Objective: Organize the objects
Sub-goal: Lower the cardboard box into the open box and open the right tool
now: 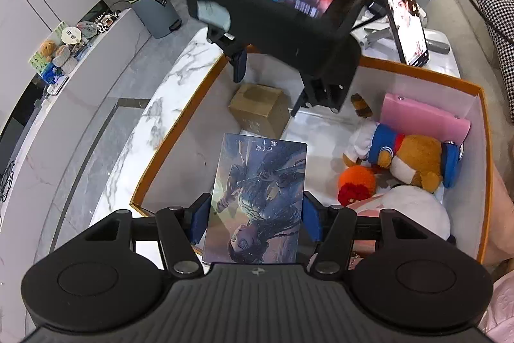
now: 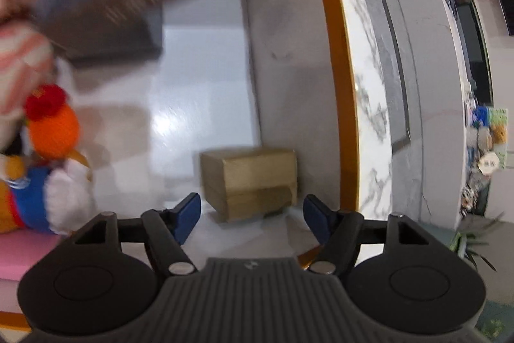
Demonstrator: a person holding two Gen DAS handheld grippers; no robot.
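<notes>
Storage box (image 1: 417, 76), orange-rimmed, white inside, sits on marble tabletop (image 1: 180, 79). L gripper (image 1: 255, 214) pinches a book w/ illustrated cover (image 1: 260, 198) by its side edges, held upright over the box's near end, not yet set down. R gripper (image 2: 252, 214) is spread, nothing btwn the blue pads; small tan carton (image 2: 250, 182) lies just ahead of it in a box corner, apart from the fingers. R side of box in L-wrist view is crowded: plush bear in blue outfit (image 1: 414, 159), orange-red knit toy (image 1: 356, 185), pink case (image 1: 424, 118) against the far wall. Open floor remains btwn carton and toys. Risks, as judged: book gripped low on thin edges, so it may pivot or slip if tilted further; released upright it would likely topple onto the plush; R gripper hanging over the same gap could clip the book on descent. Phone on stand (image 1: 406, 21) beyond the box rim is near enough for an elbow swing.
</notes>
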